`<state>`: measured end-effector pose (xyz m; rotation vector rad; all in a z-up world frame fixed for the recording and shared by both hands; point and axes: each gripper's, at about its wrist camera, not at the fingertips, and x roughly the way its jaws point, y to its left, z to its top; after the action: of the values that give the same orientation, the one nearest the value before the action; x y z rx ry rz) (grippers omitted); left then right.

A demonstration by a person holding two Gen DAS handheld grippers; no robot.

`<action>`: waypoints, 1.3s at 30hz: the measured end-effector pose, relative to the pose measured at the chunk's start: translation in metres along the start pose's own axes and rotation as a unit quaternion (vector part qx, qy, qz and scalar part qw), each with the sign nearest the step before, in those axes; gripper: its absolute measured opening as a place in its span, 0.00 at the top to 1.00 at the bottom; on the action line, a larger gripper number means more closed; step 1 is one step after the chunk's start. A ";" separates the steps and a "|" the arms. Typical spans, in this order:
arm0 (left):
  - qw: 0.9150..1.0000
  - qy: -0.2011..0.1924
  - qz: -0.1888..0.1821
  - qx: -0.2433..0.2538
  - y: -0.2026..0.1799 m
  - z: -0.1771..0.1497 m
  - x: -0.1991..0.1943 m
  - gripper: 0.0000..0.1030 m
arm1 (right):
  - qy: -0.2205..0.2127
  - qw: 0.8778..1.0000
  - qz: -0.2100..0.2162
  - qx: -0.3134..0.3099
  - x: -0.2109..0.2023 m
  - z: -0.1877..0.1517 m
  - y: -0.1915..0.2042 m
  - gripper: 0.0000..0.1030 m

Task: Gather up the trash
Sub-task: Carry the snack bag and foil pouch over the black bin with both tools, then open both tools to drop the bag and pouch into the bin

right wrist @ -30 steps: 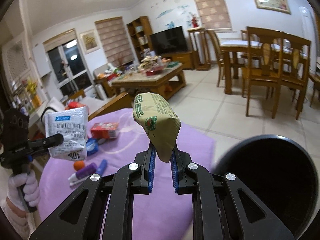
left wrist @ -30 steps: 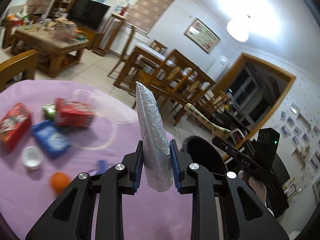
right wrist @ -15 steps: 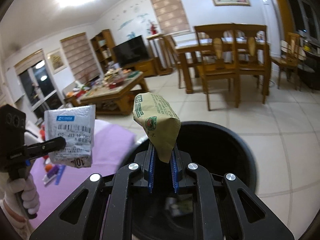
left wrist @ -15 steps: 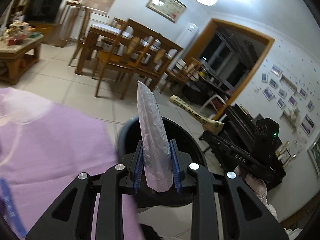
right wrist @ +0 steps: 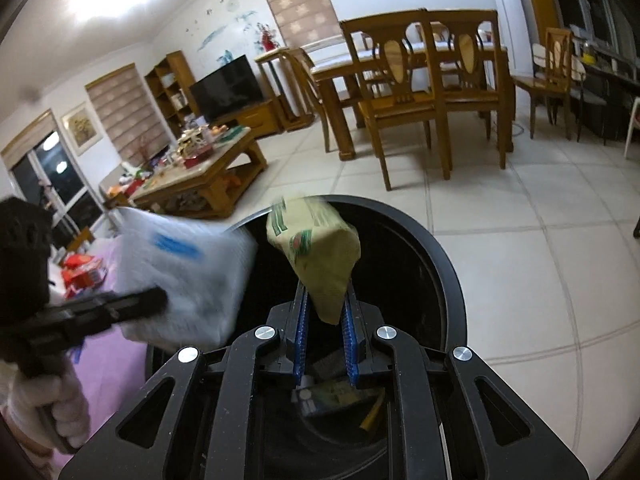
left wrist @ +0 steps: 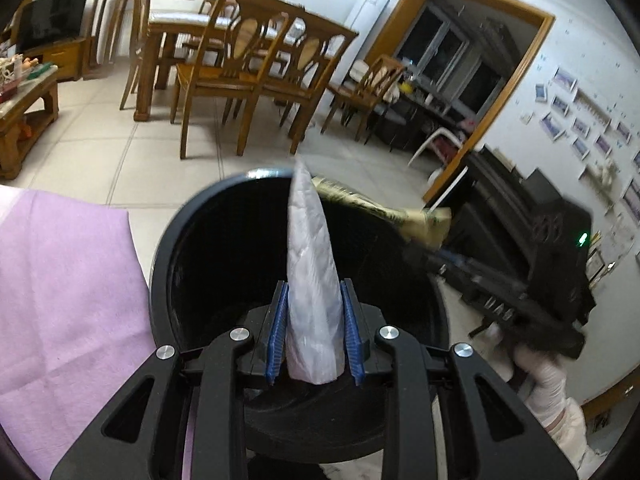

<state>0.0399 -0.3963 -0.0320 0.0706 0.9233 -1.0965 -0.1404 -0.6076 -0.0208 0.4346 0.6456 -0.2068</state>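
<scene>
My left gripper [left wrist: 314, 336] is shut on a silver-white plastic packet [left wrist: 312, 280] and holds it over the open black trash bin [left wrist: 188, 240]. My right gripper [right wrist: 325, 332] has its jaws spread a little; a yellow-green paper wrapper [right wrist: 320, 248] still sits between its pads over the same bin [right wrist: 432, 264]. In the right wrist view the left gripper [right wrist: 120, 308] comes in from the left with the white packet [right wrist: 188, 272], blurred. In the left wrist view the right gripper [left wrist: 460, 260] holds the wrapper [left wrist: 400, 216] over the far rim.
Some trash [right wrist: 340, 396] lies in the bin's bottom. A purple-clothed table [left wrist: 60, 292] is left of the bin, with red boxes [right wrist: 84, 276] on it. Dining chairs [left wrist: 256, 80] and a coffee table [right wrist: 200, 176] stand on the tiled floor beyond.
Both grippers have swung from the purple table to above the bin. The right gripper's jaws have spread slightly around the wrapper. The left gripper has moved closer to the right one.
</scene>
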 end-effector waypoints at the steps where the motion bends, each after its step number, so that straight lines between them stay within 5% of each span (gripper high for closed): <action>1: 1.000 0.007 0.005 0.003 0.001 -0.002 0.003 0.73 | 0.001 1.000 0.000 -0.001 0.002 0.001 0.000 0.70; 2: 1.000 0.013 0.006 0.004 0.000 -0.002 0.004 0.72 | -0.003 1.000 0.001 -0.001 0.002 0.000 -0.001 0.62; 6: 1.000 0.027 0.011 0.012 -0.002 -0.005 0.008 0.71 | -0.009 1.000 0.010 0.007 0.003 0.004 0.002 0.54; 10: 0.999 0.025 0.023 0.030 -0.008 -0.008 0.008 0.32 | -0.012 1.000 0.019 0.013 -0.002 0.002 0.012 0.43; 16: 0.997 0.022 0.044 0.060 -0.019 -0.013 0.008 0.14 | -0.013 0.999 0.030 0.016 -0.003 0.002 0.020 0.31; 26: 0.994 0.008 0.065 0.084 -0.022 -0.017 -0.002 0.05 | -0.013 0.998 0.052 0.028 -0.006 0.002 0.034 0.12; 39: 0.994 -0.026 0.071 0.074 0.003 -0.025 -0.046 0.05 | -0.014 0.998 0.053 0.015 -0.001 0.006 0.070 0.07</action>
<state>0.0208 -0.3492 -0.0184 0.2255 0.7780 -1.0276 -0.1154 -0.5482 0.0065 0.4930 0.5916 -0.1208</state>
